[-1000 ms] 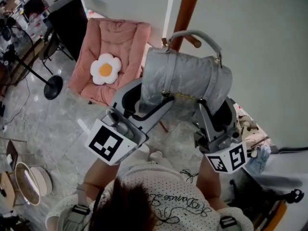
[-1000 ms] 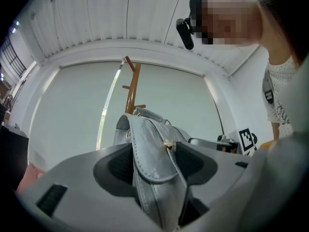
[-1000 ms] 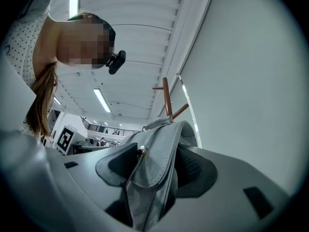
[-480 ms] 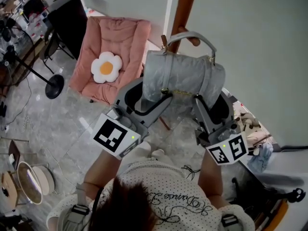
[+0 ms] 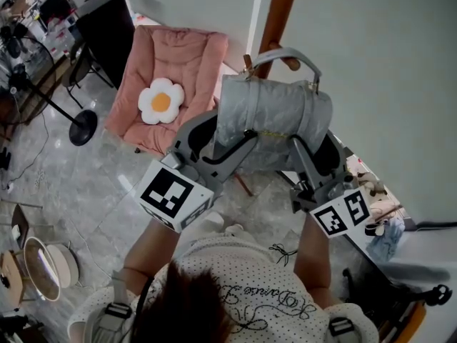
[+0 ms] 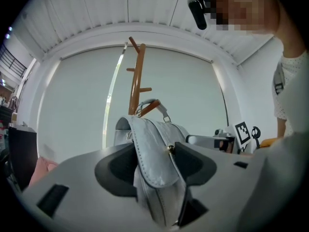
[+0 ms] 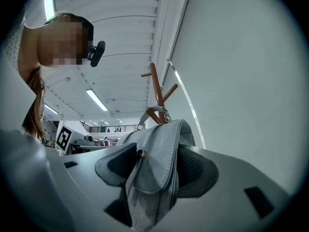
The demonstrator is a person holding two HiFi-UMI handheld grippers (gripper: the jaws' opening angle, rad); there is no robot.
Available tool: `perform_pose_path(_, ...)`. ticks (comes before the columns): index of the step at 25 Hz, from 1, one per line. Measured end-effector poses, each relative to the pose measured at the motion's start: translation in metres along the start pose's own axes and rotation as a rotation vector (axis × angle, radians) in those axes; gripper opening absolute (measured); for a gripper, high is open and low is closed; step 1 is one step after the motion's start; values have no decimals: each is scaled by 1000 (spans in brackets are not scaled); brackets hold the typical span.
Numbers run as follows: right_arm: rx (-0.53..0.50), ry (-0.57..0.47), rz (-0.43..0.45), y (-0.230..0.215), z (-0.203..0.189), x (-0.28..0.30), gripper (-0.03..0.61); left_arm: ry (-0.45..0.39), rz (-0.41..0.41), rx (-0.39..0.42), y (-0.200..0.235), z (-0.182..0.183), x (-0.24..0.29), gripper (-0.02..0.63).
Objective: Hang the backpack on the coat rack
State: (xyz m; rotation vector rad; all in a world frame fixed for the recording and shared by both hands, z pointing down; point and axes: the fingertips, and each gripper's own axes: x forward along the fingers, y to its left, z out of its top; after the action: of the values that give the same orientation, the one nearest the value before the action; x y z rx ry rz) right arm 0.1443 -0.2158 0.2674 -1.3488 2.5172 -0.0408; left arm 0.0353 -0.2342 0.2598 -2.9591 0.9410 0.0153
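Observation:
A grey quilted backpack [image 5: 271, 113] hangs in the air in front of the brown wooden coat rack [image 5: 277, 13]. Its arched top handle [image 5: 285, 53] loops over a slanted peg [image 5: 289, 63] of the rack. My left gripper [image 5: 218, 138] holds the bag's left side; its jaws have just been closing, with the backpack [image 6: 149, 149] pinched between them. My right gripper [image 5: 315, 148] is shut on the bag's right side, and in its own view the backpack [image 7: 159, 149] fills the gap between the pads. The rack's post [image 6: 136, 76] stands just behind the bag.
A pink folding chair [image 5: 186, 56] with a flower cushion [image 5: 161, 100] stands left of the rack. A fan stand [image 5: 80, 128] is on the floor further left. A pale wall [image 5: 385, 84] runs close on the right, with clutter [image 5: 378, 224] at its foot.
Both grippers have moved slightly down with the bag, toward the rack. The handle sits a little lower round the peg.

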Motion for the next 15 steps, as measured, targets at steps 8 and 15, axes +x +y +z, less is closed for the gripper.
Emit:
perform_pose_path(8,25,23,-8,-3,-2,13,258,15,17,-18,11,-1,2,238)
perform_pose_path(15,-5,64,-21,-11,-4,25,259,29,35,-42,21,-5,10,239)
